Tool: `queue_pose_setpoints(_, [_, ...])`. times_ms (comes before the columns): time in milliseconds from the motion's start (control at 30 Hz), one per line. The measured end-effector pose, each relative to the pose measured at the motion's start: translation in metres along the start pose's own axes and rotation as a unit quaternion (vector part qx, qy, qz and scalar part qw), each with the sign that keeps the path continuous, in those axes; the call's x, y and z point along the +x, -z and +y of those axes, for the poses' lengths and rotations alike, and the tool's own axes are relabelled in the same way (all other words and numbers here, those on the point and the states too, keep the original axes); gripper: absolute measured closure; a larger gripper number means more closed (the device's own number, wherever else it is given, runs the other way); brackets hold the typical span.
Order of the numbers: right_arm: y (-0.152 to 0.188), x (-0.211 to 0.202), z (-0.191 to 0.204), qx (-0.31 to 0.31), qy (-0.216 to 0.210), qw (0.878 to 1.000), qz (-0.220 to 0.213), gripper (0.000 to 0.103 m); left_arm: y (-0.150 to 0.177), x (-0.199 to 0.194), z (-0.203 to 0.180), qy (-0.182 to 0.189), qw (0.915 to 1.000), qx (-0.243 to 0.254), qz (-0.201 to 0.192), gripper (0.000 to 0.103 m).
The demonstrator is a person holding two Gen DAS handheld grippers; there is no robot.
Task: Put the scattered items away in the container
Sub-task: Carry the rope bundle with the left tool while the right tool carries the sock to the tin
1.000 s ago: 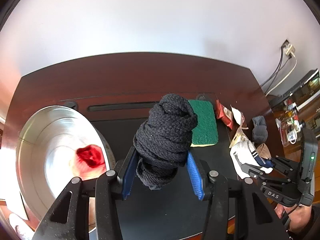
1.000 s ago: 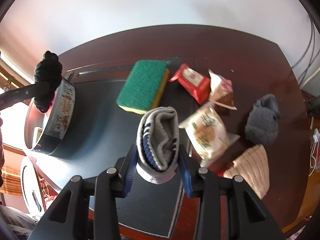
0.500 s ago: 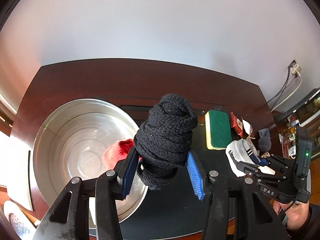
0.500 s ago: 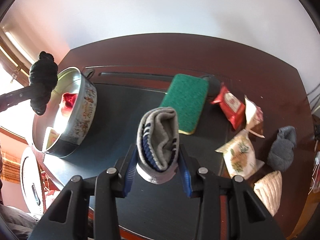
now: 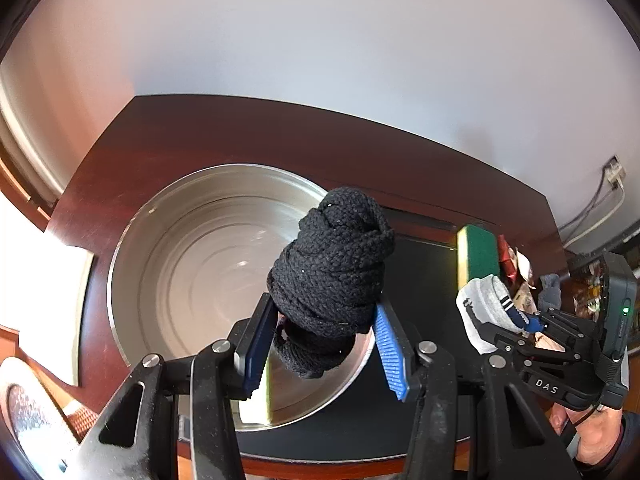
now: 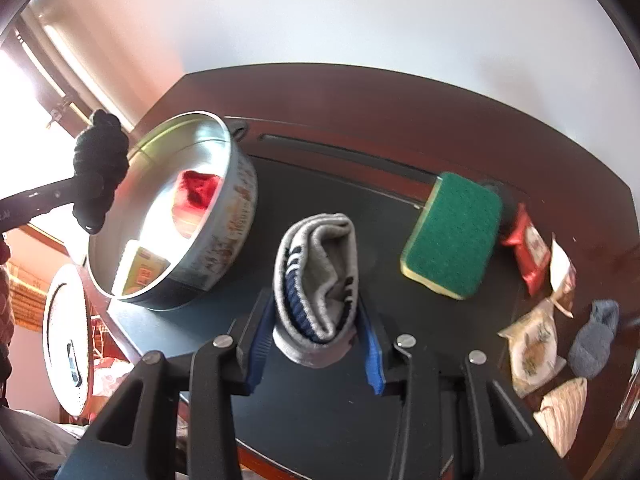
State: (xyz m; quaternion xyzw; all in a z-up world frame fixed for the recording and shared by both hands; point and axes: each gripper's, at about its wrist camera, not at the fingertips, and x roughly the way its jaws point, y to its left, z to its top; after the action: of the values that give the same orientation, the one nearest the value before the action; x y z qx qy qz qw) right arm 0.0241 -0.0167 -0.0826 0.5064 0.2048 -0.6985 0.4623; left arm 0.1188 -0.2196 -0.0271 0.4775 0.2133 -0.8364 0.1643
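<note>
My left gripper is shut on a black knitted bundle, held above the near rim of a round metal tin. From the right wrist view the same black bundle hangs over the tin, which holds a red item and a yellow packet. My right gripper is shut on a rolled grey sock with blue stripes, above the dark mat, to the right of the tin. The right gripper also shows at the right in the left wrist view.
A green sponge, a red packet, snack packets, a dark grey sock and a beige rolled cloth lie at the table's right side. A white round object sits below the table's left edge.
My left gripper has carried the black bundle leftward over the tin, whose red item is now hidden behind it. My right gripper has moved left toward the tin with the grey sock.
</note>
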Motion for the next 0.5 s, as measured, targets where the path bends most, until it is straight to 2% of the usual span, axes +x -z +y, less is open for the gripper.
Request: queue_pose_setpoints(500, [-0.04, 0.003, 0.072, -0.073, -0.035, 0.997, -0.014, 0.063, 0.016, -0.002, 0.062, -0.026, 0.9971, -0.071, 0.007, 0.052])
